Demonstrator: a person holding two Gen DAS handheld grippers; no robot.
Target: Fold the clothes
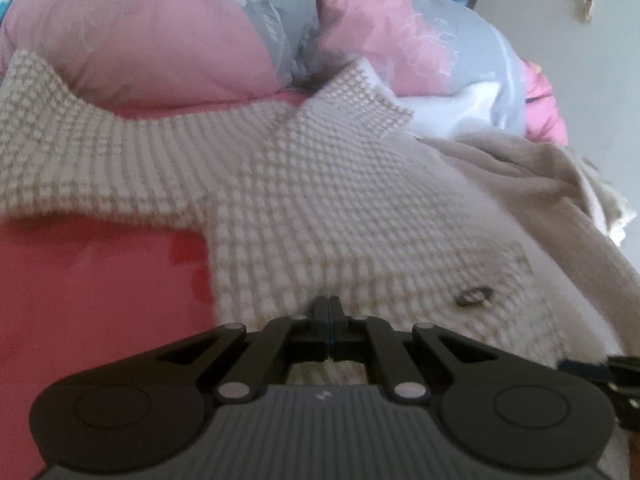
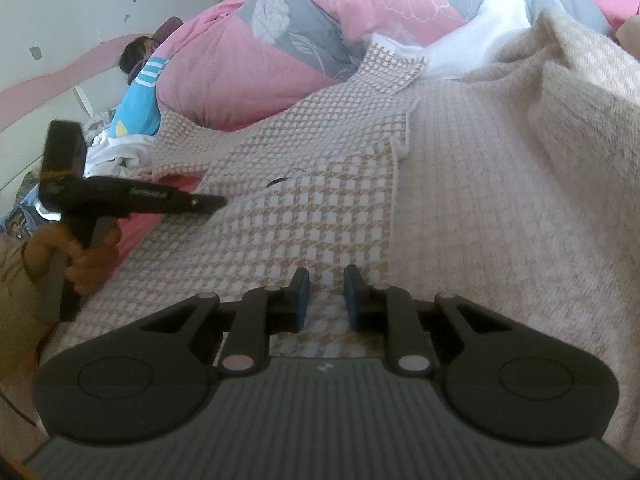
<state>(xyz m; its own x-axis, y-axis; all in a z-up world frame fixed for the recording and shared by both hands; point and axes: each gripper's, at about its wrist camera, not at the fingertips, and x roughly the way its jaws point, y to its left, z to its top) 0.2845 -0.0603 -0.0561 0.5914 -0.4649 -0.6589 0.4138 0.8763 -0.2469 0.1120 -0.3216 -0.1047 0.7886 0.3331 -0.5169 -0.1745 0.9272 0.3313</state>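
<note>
A beige-and-white houndstooth jacket (image 1: pixel 312 184) lies spread on the red bed sheet, one sleeve (image 1: pixel 60 152) stretched to the left and a dark button (image 1: pixel 474 295) near its front edge. My left gripper (image 1: pixel 328 304) is shut, its tips low over the jacket's lower part; I cannot tell whether cloth is pinched. It shows from the side in the right wrist view (image 2: pixel 220 201), a hand on its grip. My right gripper (image 2: pixel 325 280) is open just above the jacket (image 2: pixel 312 216), near its front edge, with nothing between the fingers.
A pink and grey floral duvet (image 1: pixel 168 32) is heaped behind the jacket. A plain beige garment (image 2: pixel 520 152) lies to the right, with white cloth (image 2: pixel 488 32) behind it. Someone lies under the duvet at the far left (image 2: pixel 140 52). Red sheet (image 1: pixel 88 288) shows at left.
</note>
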